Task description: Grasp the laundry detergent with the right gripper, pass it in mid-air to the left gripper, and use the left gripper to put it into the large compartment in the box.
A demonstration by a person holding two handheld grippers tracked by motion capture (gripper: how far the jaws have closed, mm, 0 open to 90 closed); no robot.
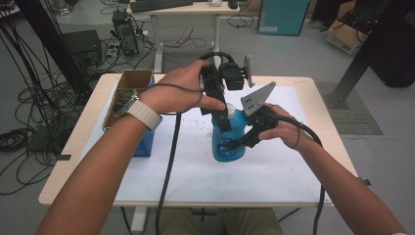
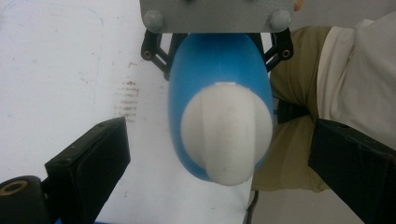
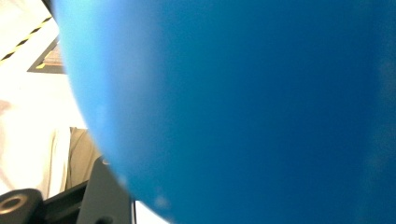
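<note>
A blue bottle (image 1: 229,143) with a white cap (image 1: 230,109) stands upright on the white table cover (image 1: 195,169). My right gripper (image 1: 238,142) comes in from the right and is shut on the bottle's body; in the right gripper view the blue wall (image 3: 257,107) sits close against the lens, beside one black finger (image 3: 105,196). My left gripper (image 1: 224,117) points down from above. Its jaws stand open on either side of the cap (image 2: 226,135), with a gap on both sides. The bottle's shoulder (image 2: 219,65) shows beneath the cap.
An open cardboard box (image 1: 128,93) sits at the table's left side with a blue box (image 1: 145,143) against it. Gripper cables trail over the near table edge. Beyond the table are a desk (image 1: 195,10), floor cables and black frame posts.
</note>
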